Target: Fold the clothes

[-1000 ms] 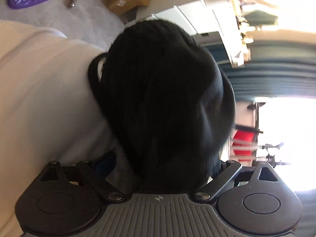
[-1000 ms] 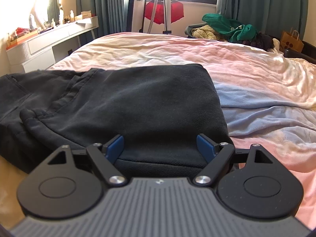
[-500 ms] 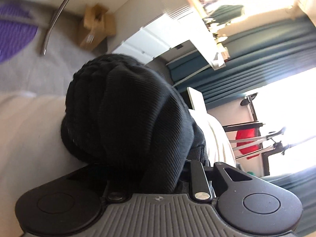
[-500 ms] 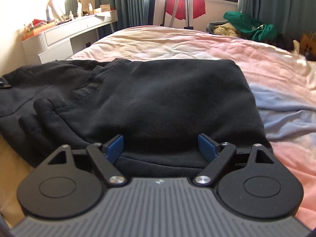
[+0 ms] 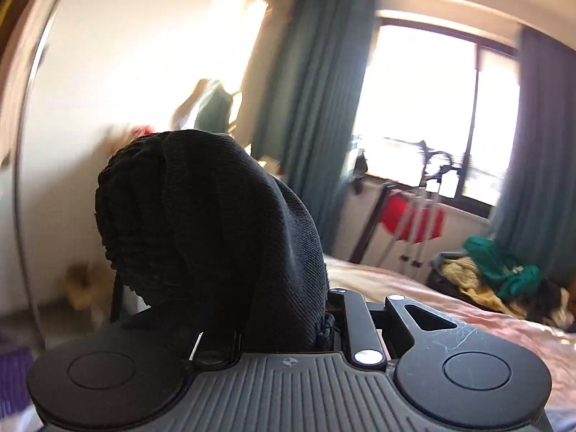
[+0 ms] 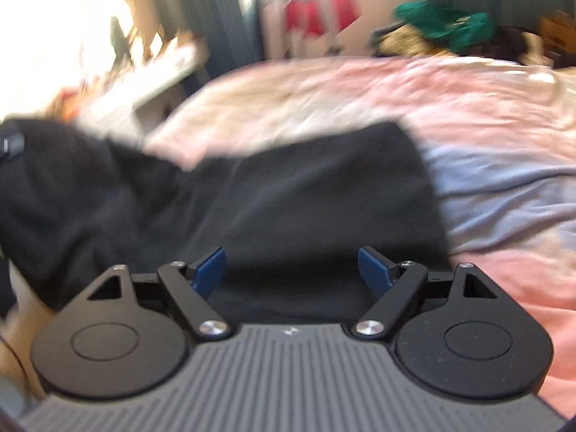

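**me:** Folding day again. Big picture first: the bed (image 6: 468, 115) with the pink and blue sheet takes up most of the right view, and the black garment (image 6: 288, 194) is spread across the near part of it, one edge running off to the left side. Looks like sweatpants or a sweatshirt; too blurry to call.

**other:** How's it going to handle?

**me:** Soft and floppy, I'd guess. Thickish knit, some weight to it, zero stiffness, so whatever isn't held will sag and drag. Not slippery, not fragile. A ribbed end bunches up fat, which makes for an easy handle.

**other:** And the tongs?

**me:** My left gripper (image 5: 284, 327) is clenched on a bunched wad of that black fabric; its jaws have just been closing, and the cloth sits right between them, bulging up in front of the lens. My right gripper (image 6: 291, 270) is spread wide, blue pads (image 6: 210, 270) hovering above the near edge of the garment with nothing pinched.

**other:** Where would you grab with the right?

**me:** Probably the near hem, at a corner or seam where the layers are doubled. A pinch mid-panel would likely pick up only the top layer and the fold would go crooked.
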`<state>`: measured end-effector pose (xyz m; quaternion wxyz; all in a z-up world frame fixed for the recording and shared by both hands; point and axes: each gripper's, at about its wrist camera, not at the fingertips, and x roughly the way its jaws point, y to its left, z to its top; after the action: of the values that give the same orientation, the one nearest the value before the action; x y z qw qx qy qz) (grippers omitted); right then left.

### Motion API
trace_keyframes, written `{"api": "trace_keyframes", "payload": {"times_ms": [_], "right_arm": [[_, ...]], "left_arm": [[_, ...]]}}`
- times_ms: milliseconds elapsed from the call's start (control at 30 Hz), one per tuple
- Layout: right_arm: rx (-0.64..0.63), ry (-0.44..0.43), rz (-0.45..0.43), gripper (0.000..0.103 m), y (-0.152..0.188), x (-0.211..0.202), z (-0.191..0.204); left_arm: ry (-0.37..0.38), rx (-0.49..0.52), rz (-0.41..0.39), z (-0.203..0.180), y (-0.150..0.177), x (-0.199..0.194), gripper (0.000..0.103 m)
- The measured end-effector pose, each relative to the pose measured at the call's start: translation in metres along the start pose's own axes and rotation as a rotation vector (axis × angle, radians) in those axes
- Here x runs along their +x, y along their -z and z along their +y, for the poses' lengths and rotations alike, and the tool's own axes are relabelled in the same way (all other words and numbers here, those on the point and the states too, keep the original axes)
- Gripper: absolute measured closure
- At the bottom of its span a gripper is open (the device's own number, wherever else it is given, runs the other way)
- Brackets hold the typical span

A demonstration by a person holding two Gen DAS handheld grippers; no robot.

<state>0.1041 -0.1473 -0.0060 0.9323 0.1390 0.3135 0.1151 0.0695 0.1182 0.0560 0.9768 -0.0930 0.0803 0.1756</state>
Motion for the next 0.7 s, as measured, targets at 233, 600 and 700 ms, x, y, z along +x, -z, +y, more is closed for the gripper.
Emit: {"api": "trace_keyframes", "payload": {"times_ms": [233,600,700], "right_arm": [[0.299,0.078,-0.125,0.019,-0.021,-0.041,-0.079],[0.532,0.098,-0.220,0.018,-0.020,-0.066,-0.154],[0.554,0.062,-0.213,0.018,-0.020,-0.058,-0.159]], "left_arm": [[0.113,0.182,-0.119,-0.163,0.019,-0.049,0.082],[0.272,0.582,0.032,-0.331,0.202,-0.028,0.075],[0.292,0.774,-0.013,-0.324,0.239,-0.050,0.073]]}}
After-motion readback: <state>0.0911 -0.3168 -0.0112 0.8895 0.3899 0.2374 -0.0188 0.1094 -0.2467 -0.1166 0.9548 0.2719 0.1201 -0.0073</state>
